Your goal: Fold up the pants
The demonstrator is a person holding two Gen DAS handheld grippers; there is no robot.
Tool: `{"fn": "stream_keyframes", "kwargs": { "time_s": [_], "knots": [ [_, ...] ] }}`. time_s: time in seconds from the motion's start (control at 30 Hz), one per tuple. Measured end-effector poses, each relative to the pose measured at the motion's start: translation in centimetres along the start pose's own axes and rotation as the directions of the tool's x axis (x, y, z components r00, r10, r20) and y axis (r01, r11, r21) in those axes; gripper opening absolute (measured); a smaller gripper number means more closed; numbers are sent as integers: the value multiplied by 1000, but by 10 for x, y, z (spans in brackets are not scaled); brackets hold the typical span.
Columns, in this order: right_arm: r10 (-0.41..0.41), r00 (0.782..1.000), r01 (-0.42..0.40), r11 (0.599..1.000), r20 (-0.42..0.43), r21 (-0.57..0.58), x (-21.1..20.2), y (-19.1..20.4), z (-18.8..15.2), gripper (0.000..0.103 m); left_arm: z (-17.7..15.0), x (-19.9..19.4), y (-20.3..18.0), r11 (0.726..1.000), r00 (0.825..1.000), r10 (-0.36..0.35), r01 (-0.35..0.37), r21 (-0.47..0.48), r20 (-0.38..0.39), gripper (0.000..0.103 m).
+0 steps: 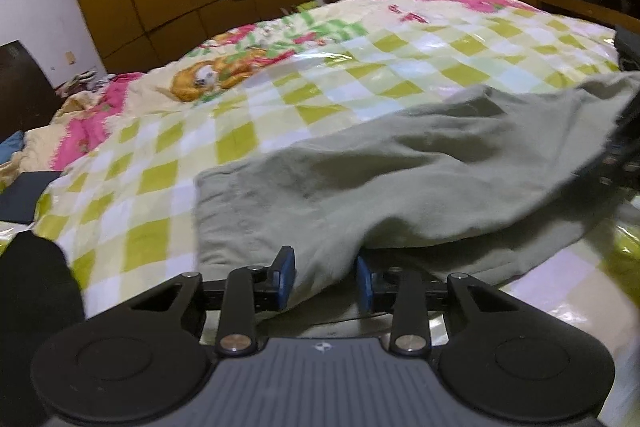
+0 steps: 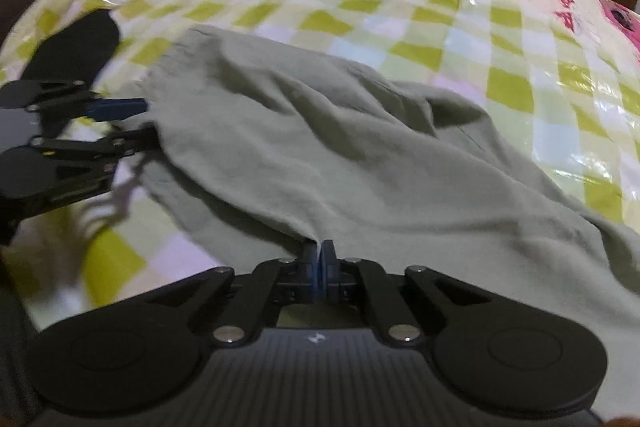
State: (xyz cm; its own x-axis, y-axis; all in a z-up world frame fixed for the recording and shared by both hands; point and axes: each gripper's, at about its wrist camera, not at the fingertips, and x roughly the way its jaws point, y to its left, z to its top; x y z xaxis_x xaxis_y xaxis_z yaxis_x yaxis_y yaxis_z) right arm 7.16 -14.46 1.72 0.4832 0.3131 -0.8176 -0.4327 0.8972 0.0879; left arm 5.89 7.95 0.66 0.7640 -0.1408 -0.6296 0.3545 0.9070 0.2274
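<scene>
The pants [image 2: 320, 155], a pale green rumpled heap, lay on the bed [image 2: 520, 75] over its glossy checked cover. The right gripper [image 2: 319, 259] was pinched fully together on a thin fold at the near edge of the cloth. The left gripper [image 1: 325, 279] stood partly open with a thicker fold of the pants between its blue pads [image 1: 286, 273]; whether those pads actually pressed the cloth could not be told. The main risk seemed to be that side: if lifted before it had bitten, the fold would likely slide out and the fabric would drop unevenly. The right grip looked shallow, so a hard pull might strip it free, and the slick cover could let the whole garment skid.
</scene>
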Motion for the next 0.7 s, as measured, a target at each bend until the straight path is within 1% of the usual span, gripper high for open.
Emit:
{"fn": "stream_keyframes", "kwargs": {
  "time_s": [0.07,0.1,0.13,0.17,0.2,0.27,0.3,0.37,0.43,0.47,0.5,0.53,0.57,0.63,0.7],
  "knots": [
    [8,1000,-8,1000,-5,-30,-3,10,-5,3,-3,-1,6,1000,1000,14,-14,4,-13,47],
    [11,1000,-12,999,-26,-38,2,12,-8,5,-6,1,7,1000,999,25,-25,12,-27,47],
    [15,999,-16,1000,-50,-27,9,10,-10,9,-8,3,8,999,999,32,-31,19,-42,47],
    [22,998,-23,1000,-52,-2,11,7,-10,9,-11,3,8,999,998,36,-34,27,-53,47],
    [41,998,-39,999,-37,35,9,2,-8,9,-14,2,8,999,997,40,-39,34,-59,47],
    [97,995,-99,990,22,104,-7,-10,1,9,-17,-8,7,998,997,44,-41,38,-57,47],
    [110,993,-116,985,53,125,-15,-16,6,11,-17,-13,7,999,998,41,-39,35,-54,48],
    [109,987,-126,980,117,152,-28,-32,18,19,-13,-23,7,999,999,32,-30,27,-42,48],
    [68,984,-98,978,166,185,-30,-52,30,34,-5,-29,3,999,999,30,-30,41,-14,48],
    [57,984,-91,975,167,201,-29,-61,36,35,0,-31,1,998,999,33,-32,49,-4,49],
    [76,984,-109,972,163,207,-27,-66,41,35,4,-33,0,998,999,35,-35,49,5,49],
    [113,981,-144,968,158,206,-27,-68,43,35,9,-34,0,999,1000,27,-28,42,16,49],
    [122,978,-154,969,166,193,-30,-66,43,34,15,-34,-1,999,1000,4,-5,32,29,50],
    [103,980,-131,977,169,167,-28,-66,45,33,22,-30,-5,999,998,-40,39,23,47,52],
    [69,983,-101,977,171,186,-16,-76,49,33,30,-17,-16,997,995,-80,78,27,56,52]
  ]
}}
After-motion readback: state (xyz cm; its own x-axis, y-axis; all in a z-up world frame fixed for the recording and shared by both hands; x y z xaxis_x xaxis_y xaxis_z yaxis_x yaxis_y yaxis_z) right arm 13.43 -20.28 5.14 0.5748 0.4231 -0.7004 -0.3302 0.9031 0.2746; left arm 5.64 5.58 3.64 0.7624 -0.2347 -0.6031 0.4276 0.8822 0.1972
